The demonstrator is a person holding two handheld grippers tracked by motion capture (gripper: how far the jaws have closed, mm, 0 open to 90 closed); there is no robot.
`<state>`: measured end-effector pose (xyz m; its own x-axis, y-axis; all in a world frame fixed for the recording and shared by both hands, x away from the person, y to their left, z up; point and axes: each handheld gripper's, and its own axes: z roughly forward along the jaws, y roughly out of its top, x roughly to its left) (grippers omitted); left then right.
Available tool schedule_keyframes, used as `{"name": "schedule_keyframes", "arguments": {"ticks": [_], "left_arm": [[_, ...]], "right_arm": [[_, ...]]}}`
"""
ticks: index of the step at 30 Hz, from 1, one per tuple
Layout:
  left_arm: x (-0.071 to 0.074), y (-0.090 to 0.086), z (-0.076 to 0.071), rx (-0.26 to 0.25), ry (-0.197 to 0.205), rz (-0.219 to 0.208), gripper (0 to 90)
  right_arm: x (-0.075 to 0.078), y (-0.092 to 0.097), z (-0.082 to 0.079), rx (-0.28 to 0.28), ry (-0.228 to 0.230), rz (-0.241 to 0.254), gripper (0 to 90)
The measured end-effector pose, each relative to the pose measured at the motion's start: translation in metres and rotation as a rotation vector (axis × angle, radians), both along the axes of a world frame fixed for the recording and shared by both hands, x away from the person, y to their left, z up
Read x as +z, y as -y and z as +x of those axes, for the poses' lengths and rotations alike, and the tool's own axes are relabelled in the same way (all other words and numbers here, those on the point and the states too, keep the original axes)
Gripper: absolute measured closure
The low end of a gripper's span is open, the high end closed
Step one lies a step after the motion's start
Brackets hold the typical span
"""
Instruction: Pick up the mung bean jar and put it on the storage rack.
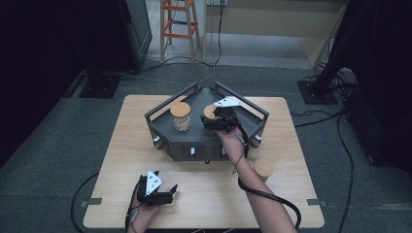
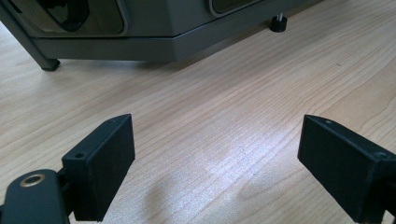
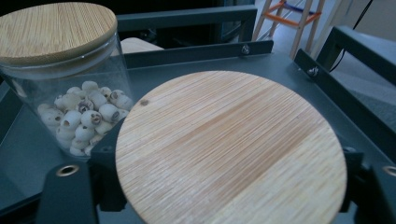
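Note:
A dark grey tray (image 1: 163,131) with raised rails stands at the middle of the wooden table (image 1: 121,160). Two glass jars with bamboo lids stand in it. The left jar (image 1: 180,116) (image 3: 70,79) holds pale round beads. My right gripper (image 1: 215,121) reaches over the tray's front onto the right jar (image 1: 210,112), whose lid (image 3: 229,149) looms close in the right gripper view. Its jaws stand just outside the lid's rim on each side, and the jar rests on the tray floor. My left gripper (image 1: 171,193) (image 2: 215,158) lies low over the table near the front edge, open and holding nothing.
A third lidded jar (image 1: 264,168) stands on the table right of my right forearm. The tray's feet and knobs (image 1: 157,141) face the front. Cables run over the floor around the table, and an orange-and-wood stool (image 1: 180,24) stands beyond it.

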<state>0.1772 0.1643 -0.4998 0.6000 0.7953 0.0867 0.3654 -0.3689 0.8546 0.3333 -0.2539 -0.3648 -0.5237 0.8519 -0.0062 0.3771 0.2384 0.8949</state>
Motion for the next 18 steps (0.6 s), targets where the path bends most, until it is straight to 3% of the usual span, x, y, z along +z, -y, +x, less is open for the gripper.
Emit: {"name": "schedule_keyframes", "arguments": {"ticks": [10, 18], "left_arm": [[0.0, 0.0, 0.0, 0.004, -0.002, -0.001, 11.0], [0.001, 0.002, 0.0, 0.006, -0.005, 0.005, 11.0]], "right_arm": [[-0.003, 0.008, -0.006, 0.02, 0.022, 0.029, 18.3], [-0.004, 0.02, -0.012, 0.022, 0.01, 0.058, 18.3]]}}
